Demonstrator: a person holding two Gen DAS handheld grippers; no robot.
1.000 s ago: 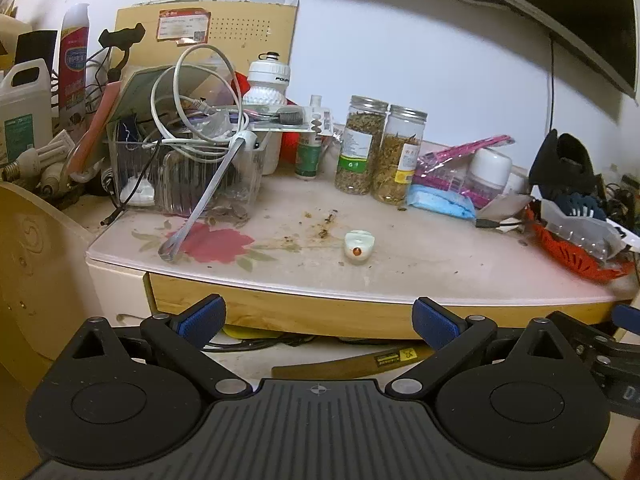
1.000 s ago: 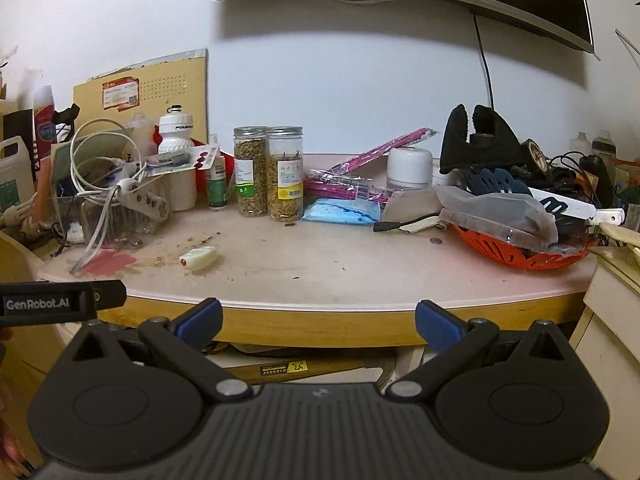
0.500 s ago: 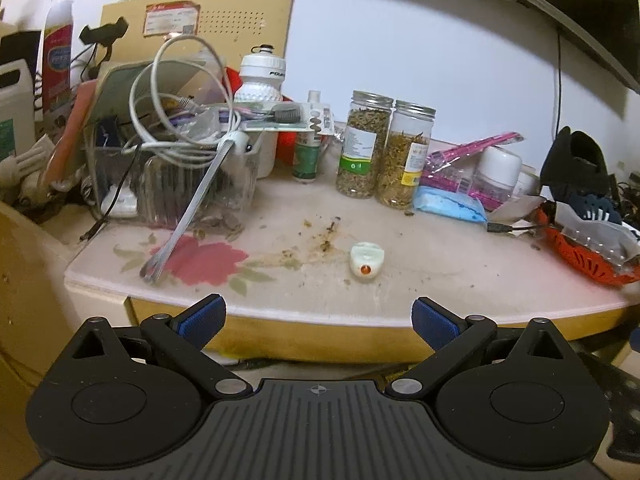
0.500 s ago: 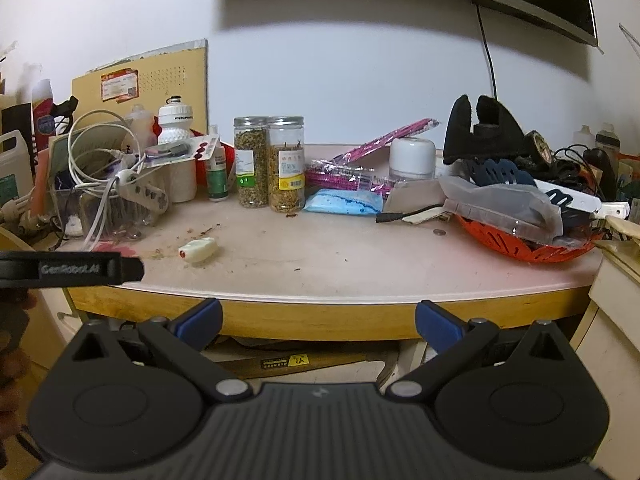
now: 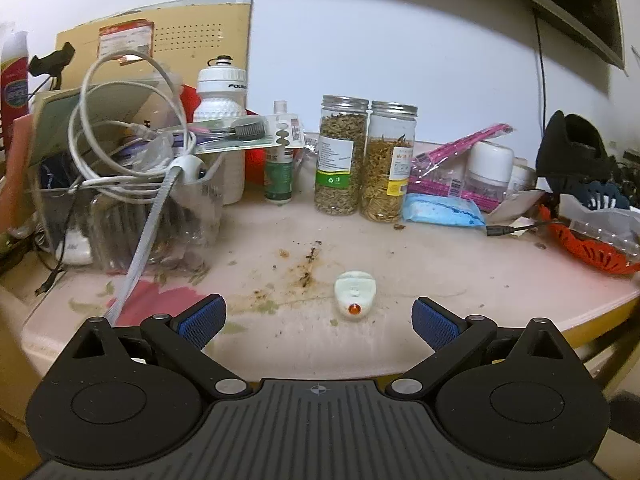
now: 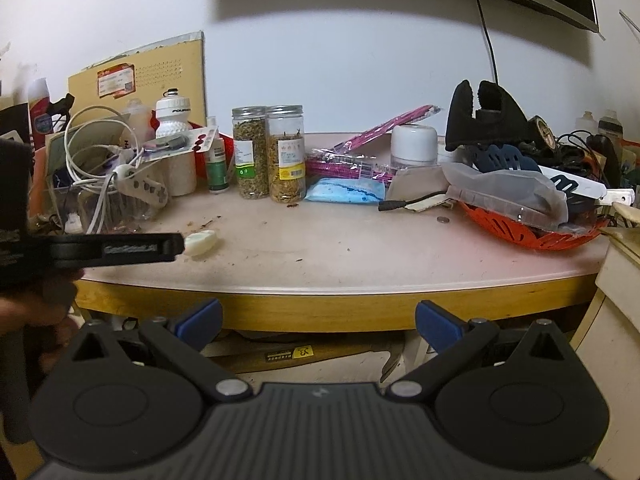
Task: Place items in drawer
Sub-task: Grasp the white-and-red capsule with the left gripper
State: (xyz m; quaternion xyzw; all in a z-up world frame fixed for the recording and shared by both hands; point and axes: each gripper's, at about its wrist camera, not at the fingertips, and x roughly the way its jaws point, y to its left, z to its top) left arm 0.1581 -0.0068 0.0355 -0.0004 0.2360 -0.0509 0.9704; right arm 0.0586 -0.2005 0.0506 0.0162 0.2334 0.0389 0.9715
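Note:
A small white device with an orange button [image 5: 355,295] lies on the pink tabletop [image 5: 440,256], just beyond my left gripper [image 5: 318,320]. The left gripper is open and empty, its blue pads [image 5: 202,320] either side of the device and short of it. In the right wrist view the device [image 6: 201,242] lies at the left, right at the tip of the left gripper [image 6: 136,249]. My right gripper [image 6: 318,326] is open and empty, held in front of and below the table's wooden front edge [image 6: 320,306]. No drawer shows in either view.
Two herb jars [image 5: 366,162], a white bottle [image 5: 221,128], a clear bin of cables [image 5: 132,200] and a blue packet [image 5: 440,210] stand behind. An orange basket [image 6: 528,228] with bags sits at the right. A cream cabinet [image 6: 612,320] stands right of the table.
My left gripper has risen and moved forward over the table edge toward the white device. The right gripper has lifted slightly and stays in front of the table.

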